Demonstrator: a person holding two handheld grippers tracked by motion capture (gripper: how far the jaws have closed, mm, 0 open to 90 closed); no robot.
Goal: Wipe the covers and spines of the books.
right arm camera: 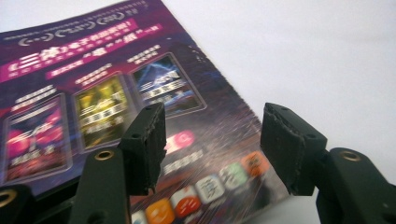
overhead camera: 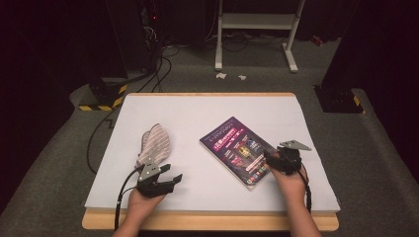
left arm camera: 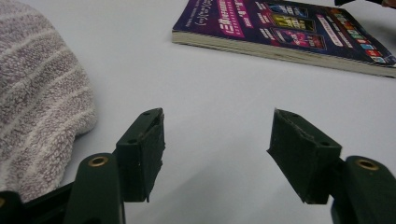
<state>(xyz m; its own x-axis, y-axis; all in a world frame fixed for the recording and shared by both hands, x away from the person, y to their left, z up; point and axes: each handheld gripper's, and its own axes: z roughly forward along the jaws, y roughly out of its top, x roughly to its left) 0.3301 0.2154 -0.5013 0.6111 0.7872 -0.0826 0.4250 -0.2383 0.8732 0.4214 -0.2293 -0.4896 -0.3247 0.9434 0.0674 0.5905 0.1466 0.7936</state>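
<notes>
right gripper (right arm camera: 212, 149), jaws spread, hovers over the near corner of a purple glossy-covered paperback book (overhead camera: 237, 149) lying flat on the white desk (overhead camera: 197, 113); closing too shallow could crease the cover. left gripper (left arm camera: 215, 149) spread, empty.

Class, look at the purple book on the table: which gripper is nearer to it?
Right. The right gripper hangs open at the purple book's near corner; the left gripper sits apart from the book, beside the striped cloth.
</notes>
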